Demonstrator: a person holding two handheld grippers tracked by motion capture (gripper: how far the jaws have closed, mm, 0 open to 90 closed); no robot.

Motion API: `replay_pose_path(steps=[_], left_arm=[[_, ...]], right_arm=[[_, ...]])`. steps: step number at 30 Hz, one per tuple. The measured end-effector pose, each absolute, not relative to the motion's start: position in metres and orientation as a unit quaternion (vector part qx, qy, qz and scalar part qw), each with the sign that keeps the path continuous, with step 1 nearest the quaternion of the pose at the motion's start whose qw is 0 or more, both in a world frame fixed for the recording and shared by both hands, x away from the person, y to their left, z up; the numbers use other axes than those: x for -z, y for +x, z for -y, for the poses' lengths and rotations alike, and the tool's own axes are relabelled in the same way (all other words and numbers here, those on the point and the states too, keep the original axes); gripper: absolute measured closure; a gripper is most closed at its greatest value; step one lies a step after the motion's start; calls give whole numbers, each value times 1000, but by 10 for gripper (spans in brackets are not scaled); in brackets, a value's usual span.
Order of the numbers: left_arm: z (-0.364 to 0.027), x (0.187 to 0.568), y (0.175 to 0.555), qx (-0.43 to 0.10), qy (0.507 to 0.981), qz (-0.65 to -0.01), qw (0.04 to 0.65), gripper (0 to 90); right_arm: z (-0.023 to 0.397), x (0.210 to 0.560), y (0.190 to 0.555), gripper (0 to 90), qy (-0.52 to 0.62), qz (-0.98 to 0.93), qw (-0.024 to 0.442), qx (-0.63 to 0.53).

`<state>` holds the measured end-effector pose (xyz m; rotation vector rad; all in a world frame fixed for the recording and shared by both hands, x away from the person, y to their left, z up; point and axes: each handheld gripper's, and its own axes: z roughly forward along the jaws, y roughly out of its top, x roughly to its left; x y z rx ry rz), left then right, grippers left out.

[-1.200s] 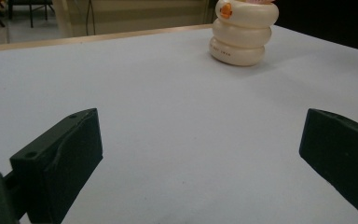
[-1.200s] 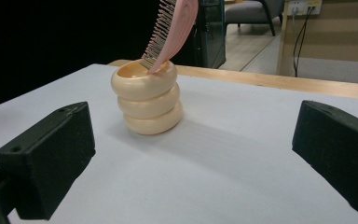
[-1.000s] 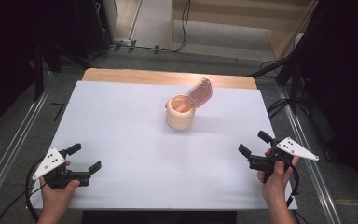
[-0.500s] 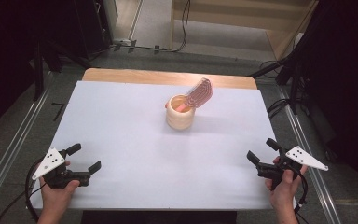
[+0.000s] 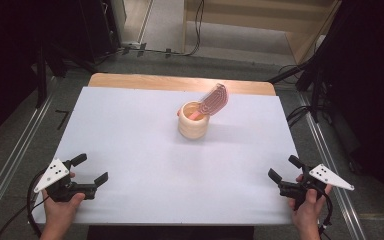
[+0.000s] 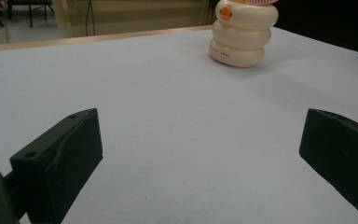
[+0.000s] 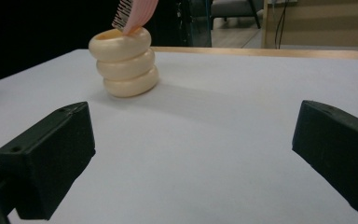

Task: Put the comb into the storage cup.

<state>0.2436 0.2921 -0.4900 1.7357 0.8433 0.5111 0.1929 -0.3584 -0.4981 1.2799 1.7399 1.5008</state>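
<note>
A cream ringed cup (image 5: 193,120) stands toward the back middle of the white table (image 5: 130,135), with a pink comb (image 5: 214,100) leaning out of it to the right. The cup (image 6: 240,37) stands far ahead in the left gripper view, and in the right gripper view the cup (image 7: 124,62) holds the comb (image 7: 133,11). My left gripper (image 5: 90,168) rests open at the front left corner with nothing between its jaws. My right gripper (image 5: 285,167) is open at the front right corner, also empty.
A bare wooden strip (image 5: 180,82) runs along the table's far edge. Metal rails (image 5: 10,160) flank both sides, and cables (image 5: 300,112) lie on the floor at the right. Dark stands and a wooden step stand behind the table.
My right gripper has moved back toward the front right corner and slightly outward. The left gripper has stayed put.
</note>
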Motion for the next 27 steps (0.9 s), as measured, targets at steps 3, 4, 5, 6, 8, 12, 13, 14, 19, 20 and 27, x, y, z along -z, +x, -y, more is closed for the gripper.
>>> replay_pose_path(steps=[3,4,5,6,8,12,13,14,19,20,27], left_arm=[[-292,490,243,-215,731,-355,541,0],[-292,490,243,-215,731,-355,541,0],[-292,490,243,-214,731,-356,542,0],[-292,490,243,-213,731,-356,542,0],[-292,490,244,-214,732,-355,541,0],[-293,490,244,-214,731,-356,541,0],[-292,490,244,-214,730,-357,543,0],[-292,490,244,-214,729,-357,543,0],[-292,490,243,-211,732,-355,543,0],[-292,490,243,-210,732,-353,543,0],[-292,490,244,-211,733,-354,541,0]], right_arm=[[361,504,192,0,474,-643,253,-546],[362,506,192,0,475,-647,259,-537],[363,507,192,0,475,-649,261,-533],[365,509,192,0,474,-648,258,-538],[367,510,191,0,474,-647,254,-540],[370,510,188,0,471,-648,260,-538],[371,511,187,0,473,-647,258,-539],[372,512,187,0,473,-646,256,-542],[372,514,188,0,479,-640,257,-543],[372,514,189,0,478,-640,256,-544],[373,515,189,0,485,-636,255,-544]])
